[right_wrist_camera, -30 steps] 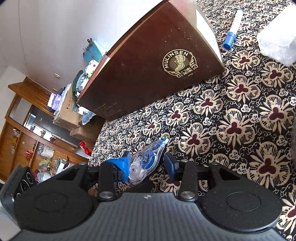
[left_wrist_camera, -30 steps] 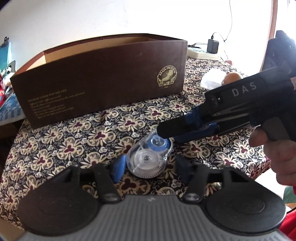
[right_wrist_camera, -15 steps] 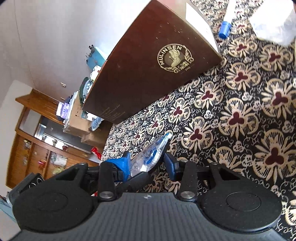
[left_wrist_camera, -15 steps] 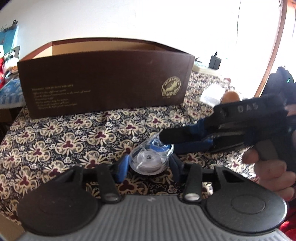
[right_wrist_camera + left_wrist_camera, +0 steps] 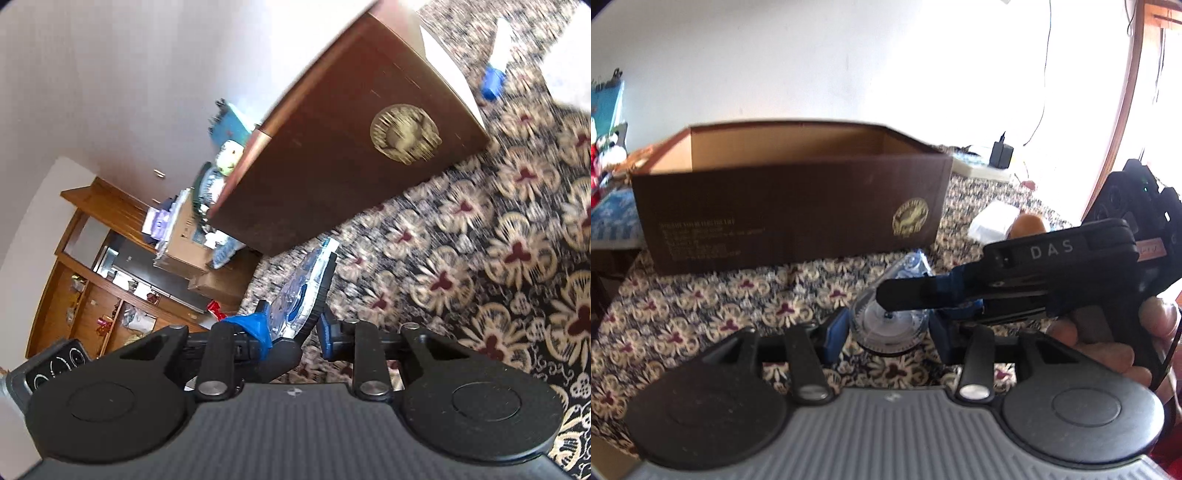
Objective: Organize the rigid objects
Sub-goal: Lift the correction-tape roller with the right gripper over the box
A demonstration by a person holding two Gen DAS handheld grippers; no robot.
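Correction tape dispenser [image 5: 890,328]: caught in two grips at once, just over the patterned worktop [image 5: 701,314] and short of the open brown box [image 5: 790,218]. Left tongs [image 5: 888,331] narrowed on the round rim, one pad at either edge; right tongs [image 5: 292,328] closing across the flat faces, dispenser edge-on between them. Likely trouble: pulling or twisting in two different directions, so that the smooth clear shell slips or levers out and drops to the cloth. Also possible: releasing on the left before a firm hold on the right, or clipping the near box wall on the way over.
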